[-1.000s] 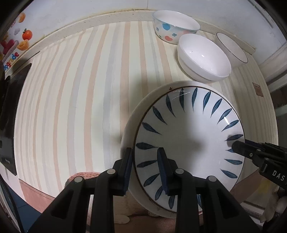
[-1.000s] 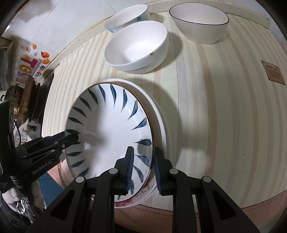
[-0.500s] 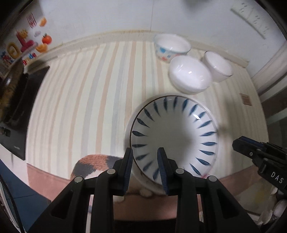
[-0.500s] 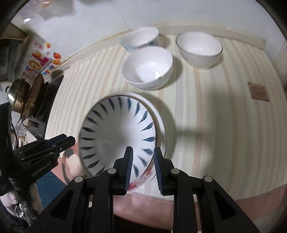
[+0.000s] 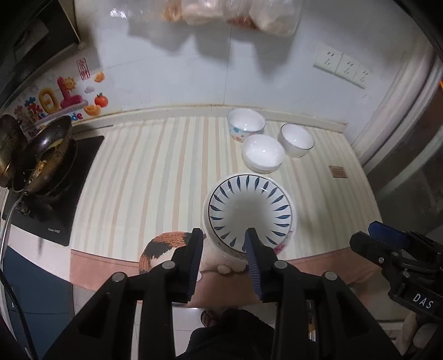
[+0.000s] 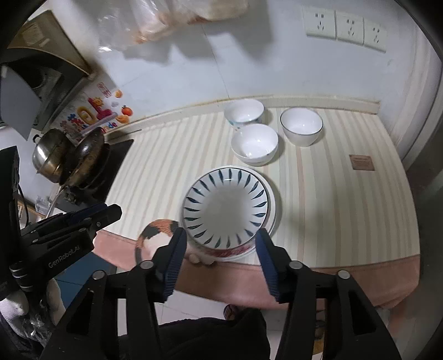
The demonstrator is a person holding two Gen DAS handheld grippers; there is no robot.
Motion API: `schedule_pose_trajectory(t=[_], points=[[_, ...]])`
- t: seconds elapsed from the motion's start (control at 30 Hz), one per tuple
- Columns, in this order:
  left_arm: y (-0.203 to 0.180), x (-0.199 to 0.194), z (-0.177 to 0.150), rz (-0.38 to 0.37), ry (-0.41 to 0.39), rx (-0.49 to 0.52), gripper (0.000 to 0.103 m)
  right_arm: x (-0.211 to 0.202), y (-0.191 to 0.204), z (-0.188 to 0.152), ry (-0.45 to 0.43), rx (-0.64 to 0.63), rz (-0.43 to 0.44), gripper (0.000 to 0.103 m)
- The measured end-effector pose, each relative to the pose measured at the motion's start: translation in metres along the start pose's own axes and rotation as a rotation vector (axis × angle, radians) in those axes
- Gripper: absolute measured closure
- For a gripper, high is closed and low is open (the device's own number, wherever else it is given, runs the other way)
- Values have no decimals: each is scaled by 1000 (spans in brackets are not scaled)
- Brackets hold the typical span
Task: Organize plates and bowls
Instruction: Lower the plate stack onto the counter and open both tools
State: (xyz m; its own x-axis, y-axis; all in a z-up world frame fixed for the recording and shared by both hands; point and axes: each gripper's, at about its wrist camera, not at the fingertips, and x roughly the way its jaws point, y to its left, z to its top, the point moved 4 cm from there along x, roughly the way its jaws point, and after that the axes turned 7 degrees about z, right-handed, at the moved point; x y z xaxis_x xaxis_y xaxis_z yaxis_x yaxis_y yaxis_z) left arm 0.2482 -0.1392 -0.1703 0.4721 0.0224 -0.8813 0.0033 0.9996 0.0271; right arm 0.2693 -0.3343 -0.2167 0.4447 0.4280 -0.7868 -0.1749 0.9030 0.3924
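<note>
A blue-leaf patterned plate (image 5: 250, 211) (image 6: 225, 209) lies on top of a stack of plates at the counter's front edge. A plain white bowl (image 5: 263, 156) (image 6: 254, 144), a spotted bowl (image 5: 246, 124) (image 6: 243, 112) and a dark-rimmed white bowl (image 5: 296, 139) (image 6: 301, 126) stand behind it. My left gripper (image 5: 223, 249) is open and empty, held well above and in front of the stack. My right gripper (image 6: 220, 249) is open wide and empty, also high above the front edge.
A striped cloth covers the counter (image 5: 152, 177). A wok and a pot (image 5: 41, 157) sit on a black cooktop at the left. A calico cat (image 5: 166, 246) (image 6: 155, 235) is at the front edge beside the stack. Bags hang on the wall (image 5: 229, 13).
Both grippers let go of the leaf plate, opened and pulled back and up away from the counter. The plate now rests on the stack.
</note>
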Motion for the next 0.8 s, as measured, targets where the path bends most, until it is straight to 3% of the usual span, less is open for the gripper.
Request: schedule_pose_trajectory(t=[0.23, 0.53, 0.8], points=[[2, -45, -19, -39, -55, 11, 49, -54, 39, -23, -61, -20, -26, 34], [9, -75, -38, -74, -87, 25, 49, -90, 70, -50, -92, -29, -50, 33], [13, -54, -31, -57, -67, 1, 49, -67, 44, -47, -61, 56, -16, 33]])
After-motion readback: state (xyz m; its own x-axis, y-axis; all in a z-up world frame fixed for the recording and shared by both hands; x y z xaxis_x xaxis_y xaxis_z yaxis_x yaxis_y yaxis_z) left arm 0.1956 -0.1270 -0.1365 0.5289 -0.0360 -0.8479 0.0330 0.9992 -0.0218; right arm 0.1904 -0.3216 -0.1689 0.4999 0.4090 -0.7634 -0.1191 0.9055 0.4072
